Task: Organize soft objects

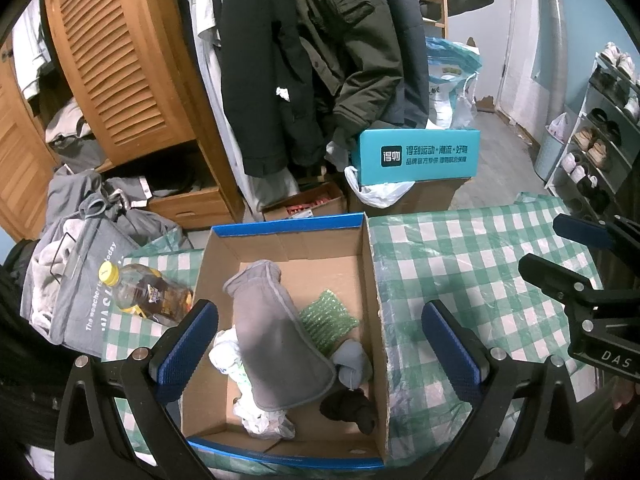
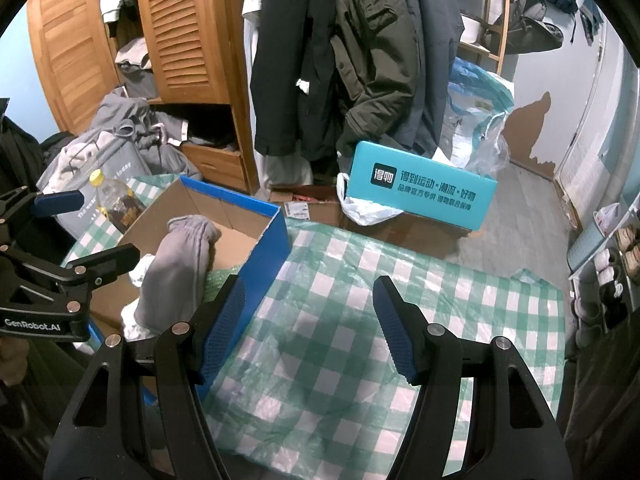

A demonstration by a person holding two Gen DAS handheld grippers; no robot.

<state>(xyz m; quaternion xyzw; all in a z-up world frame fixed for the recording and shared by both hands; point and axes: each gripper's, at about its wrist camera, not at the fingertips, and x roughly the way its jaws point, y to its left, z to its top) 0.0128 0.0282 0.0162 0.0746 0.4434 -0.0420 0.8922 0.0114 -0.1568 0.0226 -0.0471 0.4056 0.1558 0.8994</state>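
Observation:
An open cardboard box [image 1: 376, 280] with blue edges stands on the green checked tablecloth [image 1: 460, 264]. Inside it lie a grey fleece piece [image 1: 276, 332], green bubble wrap [image 1: 326, 320], a grey sock ball [image 1: 352, 360], a dark sock [image 1: 348, 404] and crumpled white plastic [image 1: 228, 356]. My left gripper [image 1: 320, 344] is open and empty, hovering above the box. My right gripper [image 2: 308, 320] is open and empty over the tablecloth [image 2: 360, 320], right of the box [image 2: 276, 236]. The fleece also shows in the right wrist view [image 2: 176, 272].
A bottle [image 1: 148, 292] of brown liquid lies left of the box. A grey bag [image 1: 80, 280] with clothes sits beyond the table's left edge. Coats [image 1: 320, 60], a wooden wardrobe [image 1: 120, 60], a teal box [image 1: 416, 156] and a shoe rack [image 1: 600, 128] stand behind.

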